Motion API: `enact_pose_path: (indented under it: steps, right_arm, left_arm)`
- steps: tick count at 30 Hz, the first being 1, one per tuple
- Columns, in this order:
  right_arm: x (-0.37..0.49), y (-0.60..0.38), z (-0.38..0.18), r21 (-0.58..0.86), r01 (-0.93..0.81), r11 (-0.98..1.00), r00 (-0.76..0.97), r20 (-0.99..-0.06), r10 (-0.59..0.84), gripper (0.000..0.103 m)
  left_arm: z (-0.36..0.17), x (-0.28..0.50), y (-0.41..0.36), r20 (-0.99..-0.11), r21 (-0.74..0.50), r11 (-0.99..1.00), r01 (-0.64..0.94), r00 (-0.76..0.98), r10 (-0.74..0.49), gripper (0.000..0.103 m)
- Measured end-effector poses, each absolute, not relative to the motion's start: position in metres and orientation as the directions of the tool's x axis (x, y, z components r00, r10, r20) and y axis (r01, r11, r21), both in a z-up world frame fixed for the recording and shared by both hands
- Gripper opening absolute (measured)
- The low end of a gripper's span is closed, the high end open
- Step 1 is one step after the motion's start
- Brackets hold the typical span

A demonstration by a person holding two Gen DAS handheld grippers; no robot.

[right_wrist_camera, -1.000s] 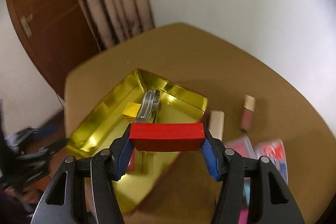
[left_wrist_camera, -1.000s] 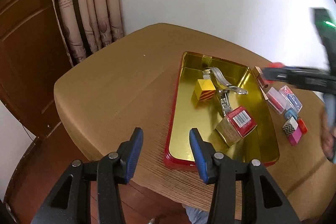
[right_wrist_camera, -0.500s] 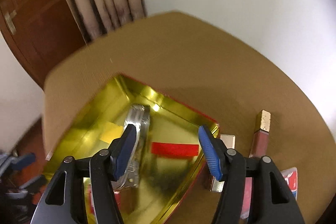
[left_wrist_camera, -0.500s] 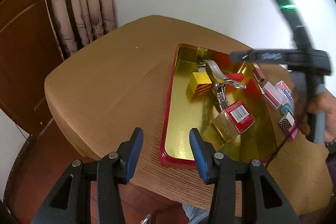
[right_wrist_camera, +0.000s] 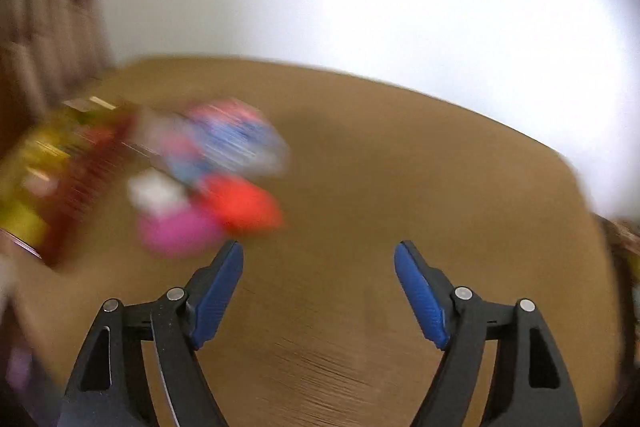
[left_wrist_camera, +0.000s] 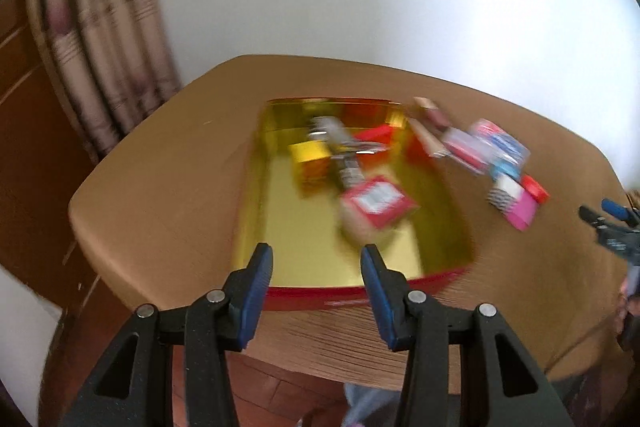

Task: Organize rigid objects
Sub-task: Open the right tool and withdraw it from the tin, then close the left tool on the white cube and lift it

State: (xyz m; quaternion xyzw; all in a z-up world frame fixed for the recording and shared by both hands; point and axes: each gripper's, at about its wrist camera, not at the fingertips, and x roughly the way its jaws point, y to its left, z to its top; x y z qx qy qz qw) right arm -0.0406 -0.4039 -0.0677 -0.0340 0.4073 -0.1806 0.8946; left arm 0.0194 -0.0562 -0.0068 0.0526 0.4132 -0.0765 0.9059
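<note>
A gold tray with a red rim (left_wrist_camera: 360,297) lies on the brown table (left_wrist_camera: 168,179). Inside it I make out a yellow block (left_wrist_camera: 308,153), a metal tool (left_wrist_camera: 340,147), a red block (left_wrist_camera: 374,135) and a red-topped box (left_wrist_camera: 378,201). My left gripper (left_wrist_camera: 316,263) hovers open at the tray's near edge with nothing between its fingers. My right gripper (right_wrist_camera: 318,267) hangs over bare table to the right of a blurred heap of small items (right_wrist_camera: 216,179); its jaws are opening and empty. It also shows at the right edge of the left wrist view (left_wrist_camera: 612,223).
Small items lie right of the tray: a clear packet (left_wrist_camera: 496,143), a red piece (left_wrist_camera: 534,187), a pink piece (left_wrist_camera: 522,213), a patterned block (left_wrist_camera: 504,195). A curtain (left_wrist_camera: 100,39) and wooden door stand at the back left, a white wall behind. Both views are motion-blurred.
My right gripper let go of the red block, which now lies in the tray, then swung right over bare table and opened wider. The left gripper shifted slightly toward the tray.
</note>
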Motion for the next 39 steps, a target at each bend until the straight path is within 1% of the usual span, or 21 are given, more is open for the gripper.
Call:
enact_pose_path:
  steps: [2, 3, 4, 5, 6, 8, 10, 15, 21, 25, 30, 39]
  right_arm:
    - [-0.055, -0.431, -0.079, -0.209, 0.332, 0.920, 0.577, -0.726, -0.374, 0.076]
    - [-0.058, -0.446, -0.081, -0.138, 0.351, 0.926, 0.563, -0.759, -0.327, 0.075]
    - [-0.062, -0.453, -0.078, -0.088, 0.362, 0.928, 0.586, -0.753, -0.300, 0.075]
    - [-0.066, -0.459, -0.076, -0.043, 0.381, 0.924, 0.611, -0.738, -0.287, 0.077]
    - [-0.068, -0.463, -0.075, -0.014, 0.389, 0.921, 0.623, -0.733, -0.274, 0.081]
    - [-0.068, -0.468, -0.077, 0.026, 0.363, 0.931, 0.631, -0.742, -0.226, 0.081]
    - [-0.072, -0.470, -0.074, 0.053, 0.345, 0.937, 0.658, -0.725, -0.201, 0.081]
    - [-0.077, -0.467, -0.069, 0.121, 0.309, 0.943, 0.704, -0.697, -0.141, 0.081]
    - [-0.080, -0.469, -0.064, 0.203, 0.276, 0.940, 0.737, -0.672, -0.072, 0.081]
    - [-0.080, -0.468, -0.064, 0.214, 0.257, 0.942, 0.744, -0.666, -0.051, 0.081]
    - [-0.082, -0.467, -0.064, 0.222, 0.242, 0.945, 0.750, -0.660, -0.037, 0.082]
    - [-0.081, -0.471, -0.065, 0.238, 0.241, 0.941, 0.745, -0.667, -0.022, 0.085]
  left_arm:
    - [0.000, 0.015, -0.077, -0.746, 0.017, 0.967, 0.256, 0.647, -0.158, 0.047]
    - [0.004, 0.015, -0.086, -0.746, 0.007, 0.957, 0.291, 0.639, -0.189, 0.047]
    - [0.008, 0.018, -0.098, -0.748, -0.012, 0.941, 0.339, 0.622, -0.233, 0.047]
    - [0.011, 0.023, -0.114, -0.753, -0.029, 0.922, 0.387, 0.598, -0.275, 0.049]
    - [0.013, 0.028, -0.126, -0.762, -0.038, 0.908, 0.418, 0.576, -0.297, 0.051]
    - [0.011, 0.046, -0.159, -0.793, -0.085, 0.869, 0.487, 0.496, -0.355, 0.051]
    - [0.004, 0.067, -0.190, -0.829, -0.128, 0.837, 0.532, 0.406, -0.385, 0.051]
    - [-0.018, 0.108, -0.241, -0.878, -0.128, 0.846, 0.517, 0.337, -0.339, 0.051]
    - [-0.044, 0.136, -0.260, -0.913, -0.197, 0.873, 0.446, 0.240, -0.329, 0.051]
    - [-0.056, 0.149, -0.262, -0.917, -0.261, 0.882, 0.393, 0.183, -0.353, 0.051]
    - [-0.071, 0.160, -0.268, -0.934, -0.259, 0.900, 0.350, 0.145, -0.326, 0.051]
    - [-0.083, 0.164, -0.265, -0.947, -0.232, 0.926, 0.299, 0.147, -0.285, 0.051]
